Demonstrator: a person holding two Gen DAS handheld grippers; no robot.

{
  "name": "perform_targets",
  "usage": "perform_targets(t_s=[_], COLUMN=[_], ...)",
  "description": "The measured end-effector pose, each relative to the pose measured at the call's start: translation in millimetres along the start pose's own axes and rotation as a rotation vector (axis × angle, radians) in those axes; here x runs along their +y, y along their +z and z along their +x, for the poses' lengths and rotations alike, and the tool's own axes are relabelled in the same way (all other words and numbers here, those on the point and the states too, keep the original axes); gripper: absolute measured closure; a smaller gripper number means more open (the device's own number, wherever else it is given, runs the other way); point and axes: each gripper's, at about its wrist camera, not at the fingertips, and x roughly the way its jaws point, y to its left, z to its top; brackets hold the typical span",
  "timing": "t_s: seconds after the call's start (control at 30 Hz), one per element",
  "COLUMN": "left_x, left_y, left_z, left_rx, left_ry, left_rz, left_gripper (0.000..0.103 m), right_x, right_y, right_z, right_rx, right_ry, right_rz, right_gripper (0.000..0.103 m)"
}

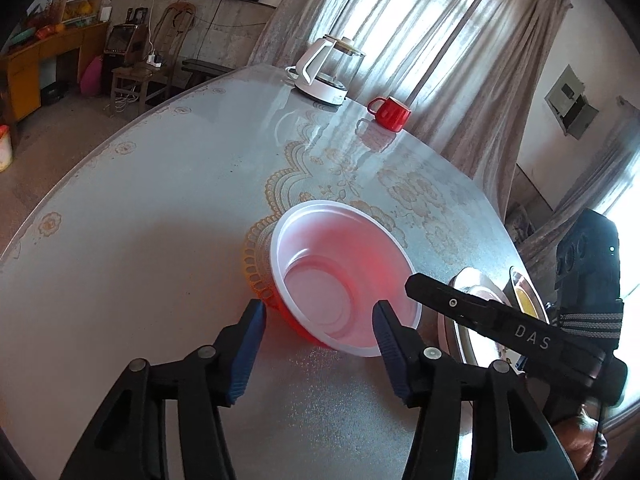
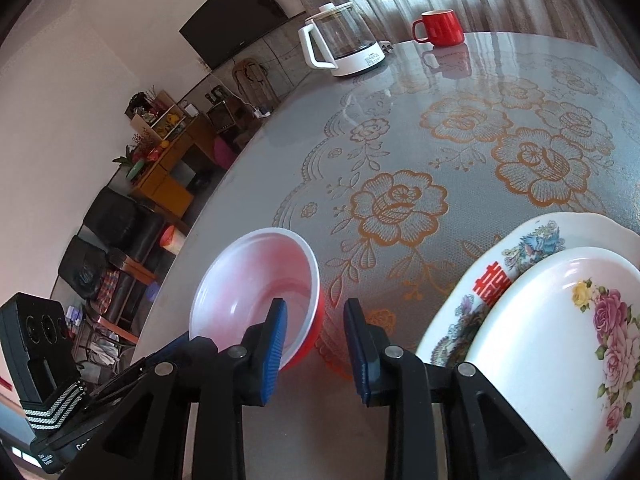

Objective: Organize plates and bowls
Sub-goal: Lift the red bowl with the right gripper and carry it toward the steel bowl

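Your left gripper [image 1: 318,346] stands spread, empty, just short of the red bowl [image 1: 344,276]; your right gripper [image 2: 316,354], parted and empty, hangs beside the red bowl.

The white letters "DAS" are showing on the black arm of the right gripper [image 1: 532,336], just right of the left tool's fingers, and a red double-happiness character is standing on the lower plate [image 2: 493,280], right of the right tool's fingers.

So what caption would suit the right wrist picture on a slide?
Open right gripper near an empty red plastic bowl, two stacked floral plates alongside on the patterned table.
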Motion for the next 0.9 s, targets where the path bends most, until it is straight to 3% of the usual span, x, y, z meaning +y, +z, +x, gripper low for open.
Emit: perform_targets(t_s=[0.17,0.23,0.3,0.37,0.47,0.9], left_x=[10.7,14.1,13.4,12.4,7.1,-13.9], left_y=[-1.0,-0.9,-0.3,0.0,-1.5,-9.3], left_z=[-0.6,-0.2,1.8,4.1,4.1,-5.4], left_rx=[-0.015,-0.029,-0.032,-0.024,-0.025,-0.048], left_ry=[0.042,0.068,0.063,0.054,0.054,0.084], left_rz=[-0.017,-0.023,-0.017,-0.010,0.011,0.089], left_gripper=[0.047,0.049,0.059,0.076,0.086,0.086], right_x=[3.1,3.6,5.0,3.8,5.9,1.5], right_y=[-4.9,-6.7,-7.7,-7.1,-8.4,-17.1], right_z=[6.4,6.4,8.1,8.7,8.0,-2.3], right_rx=[0.002,0.000,0.005,0.010,0.005,-0.009], right_ry=[-0.033,-0.035,-0.028,-0.015,0.000,-0.002], right_rz=[-0.024,-0.025,-0.017,-0.010,-0.006,0.011], right_gripper=[0.092,0.092,0.092,0.092,0.092,0.092])
